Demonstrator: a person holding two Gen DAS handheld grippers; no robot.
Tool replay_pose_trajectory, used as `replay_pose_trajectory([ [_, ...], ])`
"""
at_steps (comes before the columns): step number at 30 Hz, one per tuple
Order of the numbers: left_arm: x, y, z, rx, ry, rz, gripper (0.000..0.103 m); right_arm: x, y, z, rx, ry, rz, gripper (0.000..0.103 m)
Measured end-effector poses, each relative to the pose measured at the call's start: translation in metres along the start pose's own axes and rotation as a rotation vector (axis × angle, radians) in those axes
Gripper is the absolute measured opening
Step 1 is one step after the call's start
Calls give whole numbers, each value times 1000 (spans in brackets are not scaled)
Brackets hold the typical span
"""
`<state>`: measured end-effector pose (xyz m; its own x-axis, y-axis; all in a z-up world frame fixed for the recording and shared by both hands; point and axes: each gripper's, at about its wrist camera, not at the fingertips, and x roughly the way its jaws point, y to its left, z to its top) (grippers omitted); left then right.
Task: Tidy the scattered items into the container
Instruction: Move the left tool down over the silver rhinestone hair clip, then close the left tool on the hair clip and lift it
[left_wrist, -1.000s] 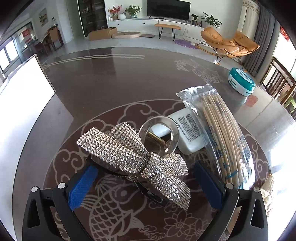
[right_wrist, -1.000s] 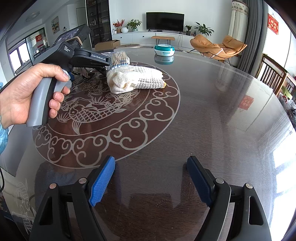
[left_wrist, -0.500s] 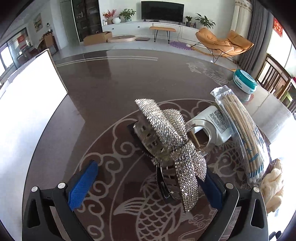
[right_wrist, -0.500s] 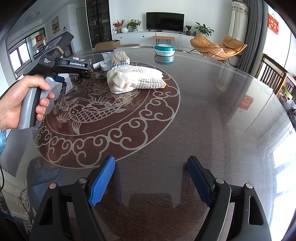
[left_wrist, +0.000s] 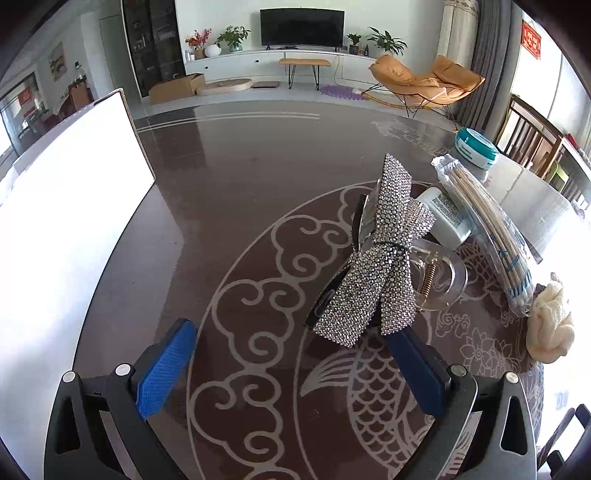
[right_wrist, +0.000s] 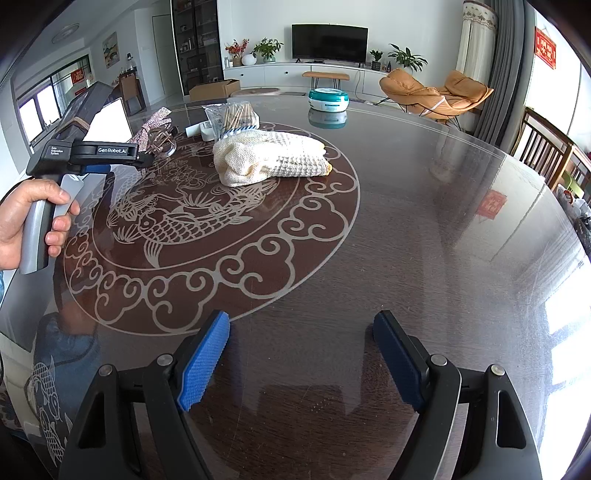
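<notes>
Left claw (left_wrist: 291, 365) released and wide, has slid left; bow clip (left_wrist: 380, 258) now off-centre by its right pad, ungrasped. Right claw (right_wrist: 301, 360) released, idle.

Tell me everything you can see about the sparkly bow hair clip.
The hair clip is a bow paved with silver rhinestones on a clear plastic claw-style clip with a brass-coloured spring. It lies tilted on the table, its lower end against the right blue pad of the open left claw, its top near a white bottle.
</notes>
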<state>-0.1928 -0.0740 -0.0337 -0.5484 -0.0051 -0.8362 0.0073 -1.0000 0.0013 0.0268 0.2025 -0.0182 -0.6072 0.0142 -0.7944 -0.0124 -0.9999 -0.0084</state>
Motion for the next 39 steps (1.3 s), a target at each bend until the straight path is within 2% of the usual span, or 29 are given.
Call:
replay_pose_trajectory([
  [3, 0, 0, 1, 25, 0, -16, 103, 0, 0, 0, 0, 0, 0, 81],
  [8, -1, -9, 4, 149, 14, -94, 103, 0, 0, 0, 0, 0, 1, 81],
  [20, 12, -27, 31, 270, 37, -166, 103, 0, 0, 0, 0, 0, 0, 81],
  [27, 16, -41, 36, 250, -1, -160, 103, 0, 0, 0, 0, 0, 1, 81],
  [39, 26, -46, 52, 211, 11, -132, 103, 0, 0, 0, 0, 0, 1, 81],
])
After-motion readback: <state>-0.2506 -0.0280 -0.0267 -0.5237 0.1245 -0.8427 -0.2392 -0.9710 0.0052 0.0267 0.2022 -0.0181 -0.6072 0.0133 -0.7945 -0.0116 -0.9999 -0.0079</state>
